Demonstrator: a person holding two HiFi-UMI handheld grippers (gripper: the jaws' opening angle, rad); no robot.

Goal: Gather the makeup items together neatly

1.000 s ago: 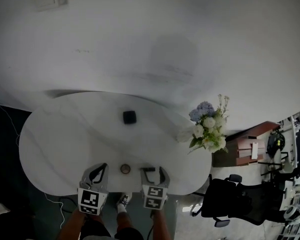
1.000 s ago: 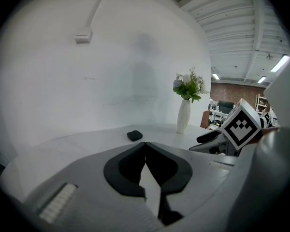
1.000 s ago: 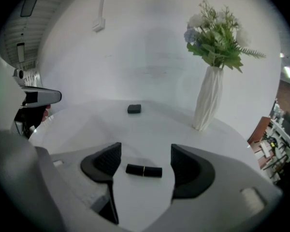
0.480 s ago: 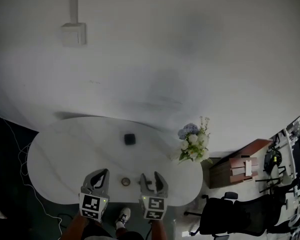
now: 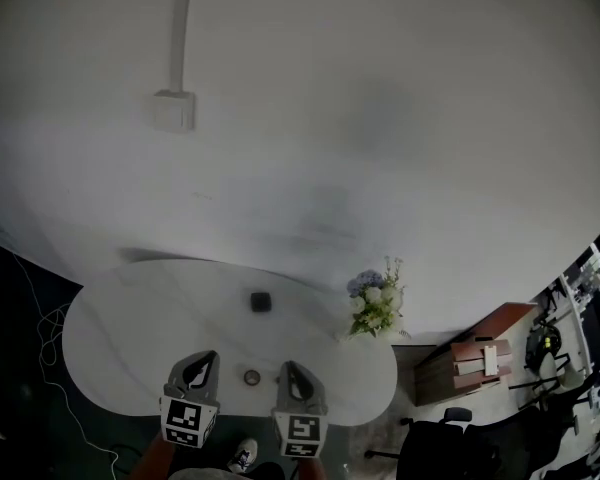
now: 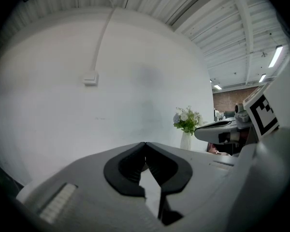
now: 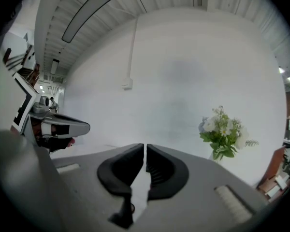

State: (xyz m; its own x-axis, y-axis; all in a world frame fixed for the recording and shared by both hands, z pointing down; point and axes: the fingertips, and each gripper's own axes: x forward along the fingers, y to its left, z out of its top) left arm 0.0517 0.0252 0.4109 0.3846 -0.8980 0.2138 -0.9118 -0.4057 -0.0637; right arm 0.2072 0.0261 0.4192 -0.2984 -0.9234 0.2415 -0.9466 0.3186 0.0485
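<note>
A small black square case (image 5: pixel 260 301) lies near the middle of the white oval table (image 5: pixel 130 333). A small round compact (image 5: pixel 251 376) lies near the table's front edge, between my two grippers. My left gripper (image 5: pixel 208 356) is held above the front edge, left of the compact, shut with nothing in it (image 6: pixel 145 144). My right gripper (image 5: pixel 286 366) is held to the compact's right; its jaws have just been closing and meet with nothing between them (image 7: pixel 145 145). Both gripper views look level at the white wall, so neither shows the makeup items.
A vase of white and blue flowers (image 5: pixel 372 308) stands at the table's right end. A wooden cabinet (image 5: pixel 475 363) and a dark office chair (image 5: pixel 450 448) are beyond on the right. A switch box (image 5: pixel 172 110) is on the wall.
Both grippers have risen above the table, which now looks smaller and farther. The right jaws went from wide open to shut, with nothing in them. The head view takes in more wall.
</note>
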